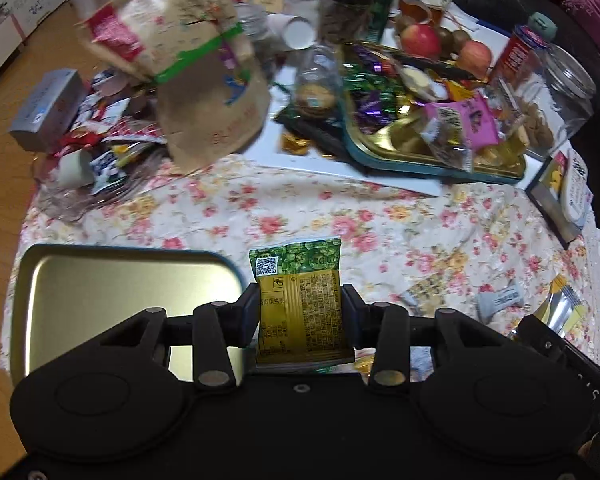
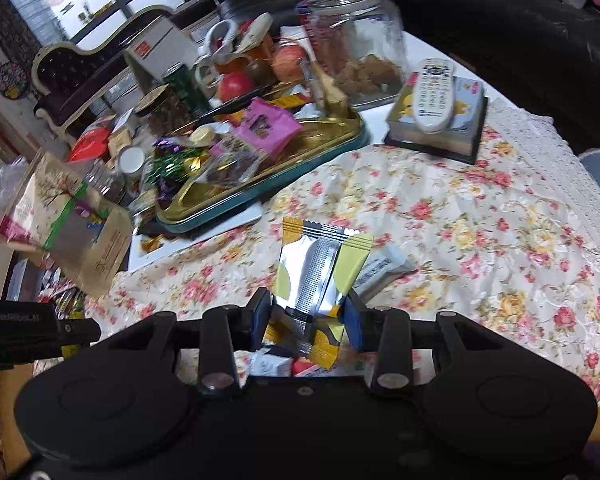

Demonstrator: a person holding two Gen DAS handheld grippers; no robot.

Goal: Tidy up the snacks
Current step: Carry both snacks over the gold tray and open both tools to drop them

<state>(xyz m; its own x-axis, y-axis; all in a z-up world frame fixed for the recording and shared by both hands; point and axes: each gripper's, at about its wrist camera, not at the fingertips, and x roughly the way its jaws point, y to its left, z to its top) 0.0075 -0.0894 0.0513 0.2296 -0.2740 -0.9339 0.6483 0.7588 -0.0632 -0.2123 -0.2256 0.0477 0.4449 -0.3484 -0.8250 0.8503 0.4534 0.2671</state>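
In the left wrist view, my left gripper [image 1: 300, 308] pinches a green-and-gold snack packet [image 1: 298, 304] between its pads, above the floral tablecloth [image 1: 340, 216]. An empty gold tray [image 1: 100, 280] lies at nine o'clock.

In the right wrist view, my right gripper [image 2: 306, 316] pinches a silver-and-yellow snack packet [image 2: 316, 276]; the filled snack tray [image 2: 320, 136] lies at twelve o'clock.

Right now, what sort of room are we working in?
Most likely a home living room: a dark sofa runs behind the table, a TV remote lies on a box, and a floral tablecloth carries snacks and fruit.
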